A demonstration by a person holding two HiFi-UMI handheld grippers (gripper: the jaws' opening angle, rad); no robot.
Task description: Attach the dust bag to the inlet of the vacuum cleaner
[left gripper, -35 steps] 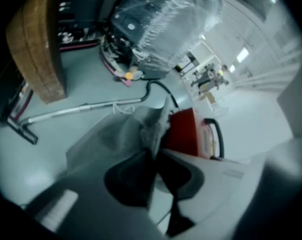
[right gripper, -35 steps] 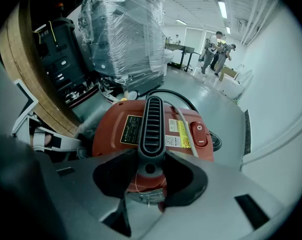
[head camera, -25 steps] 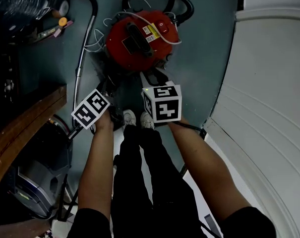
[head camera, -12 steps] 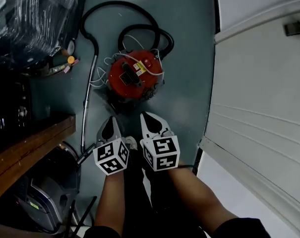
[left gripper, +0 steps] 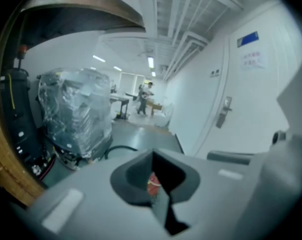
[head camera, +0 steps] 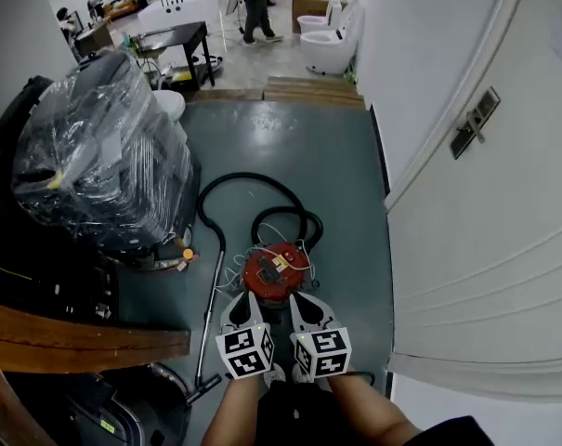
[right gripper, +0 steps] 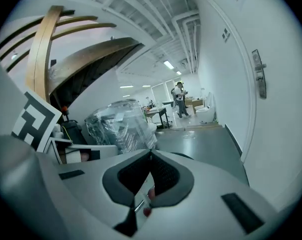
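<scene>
On the grey-green floor [head camera: 346, 184], near the middle of the head view, stands the round red vacuum cleaner [head camera: 276, 272], seen from above. It has a glossy red lid with a dark square part at its centre and a small yellow-and-white label beside that. A thin white cord [head camera: 271, 237] lies in loose loops around the body. A black ribbed hose [head camera: 248, 186] curls away from its 12 o'clock side, and a slim metal wand tube [head camera: 212, 319] lies on the floor at its 8 o'clock. At the cleaner's 6 o'clock, nearer the camera, the left gripper [head camera: 243, 303] and right gripper [head camera: 304, 303] sit side by side. The left gripper's jaws are closed tip to tip with nothing between them; a sliver of red lid shows through the gap behind the tips. The right gripper's jaws are likewise pressed together and empty. A large bundle wrapped in clear plastic film [head camera: 104, 165] stands at the cleaner's 10 o'clock, and a white door [head camera: 485, 230] at its 3 o'clock
</scene>
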